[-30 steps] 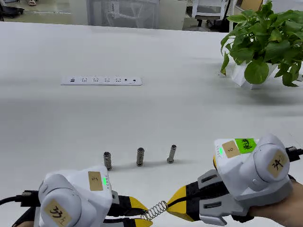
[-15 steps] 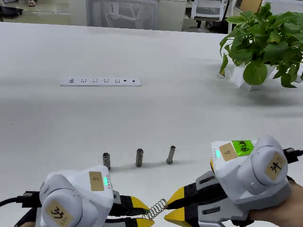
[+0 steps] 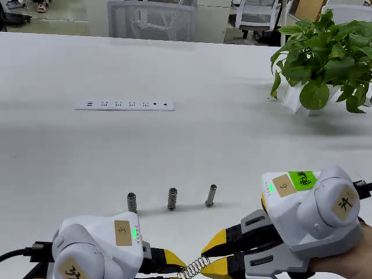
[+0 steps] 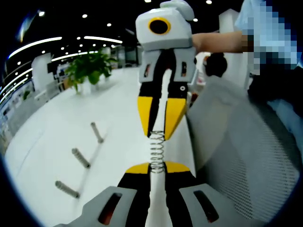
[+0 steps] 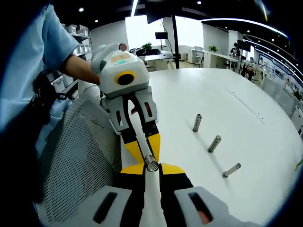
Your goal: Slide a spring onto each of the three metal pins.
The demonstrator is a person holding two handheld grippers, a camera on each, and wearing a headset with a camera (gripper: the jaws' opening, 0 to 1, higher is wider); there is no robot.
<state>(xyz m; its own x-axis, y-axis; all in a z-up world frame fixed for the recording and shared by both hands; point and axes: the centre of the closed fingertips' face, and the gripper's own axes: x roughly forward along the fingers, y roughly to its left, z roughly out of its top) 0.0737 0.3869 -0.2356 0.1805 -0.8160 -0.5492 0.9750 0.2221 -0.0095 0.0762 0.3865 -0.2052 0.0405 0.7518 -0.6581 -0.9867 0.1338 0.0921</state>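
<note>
At the near edge of the tabletop (image 3: pixel 174 145), my left gripper (image 3: pixel 177 261) was clamped on one end of the loose spring (image 3: pixel 195 267). The coil stretched rightwards off the surface to my right gripper (image 3: pixel 204 260), whose yellow tips were pinched on its other end, so the two grippers faced each other nose to nose with the spring bridging them. In the left gripper view the loose spring (image 4: pixel 156 149) ran straight up from my own tips to the right gripper (image 4: pixel 157 134). In the right gripper view only its end (image 5: pixel 151 163) showed, seated between my tips.

Beyond the grippers, three pins stood in a row. The left pin (image 3: pixel 132 196) and the middle pin (image 3: pixel 172 192) each wore one of the seated springs (image 3: pixel 172 201), and the right pin (image 3: pixel 211 195) was bare and leaned a little. The loose spring hung nearer me than all three, well apart from the bare pin. Farther back lay a power strip (image 3: pixel 125 105), and a potted plant (image 3: pixel 325 52) stood at the far right.
</note>
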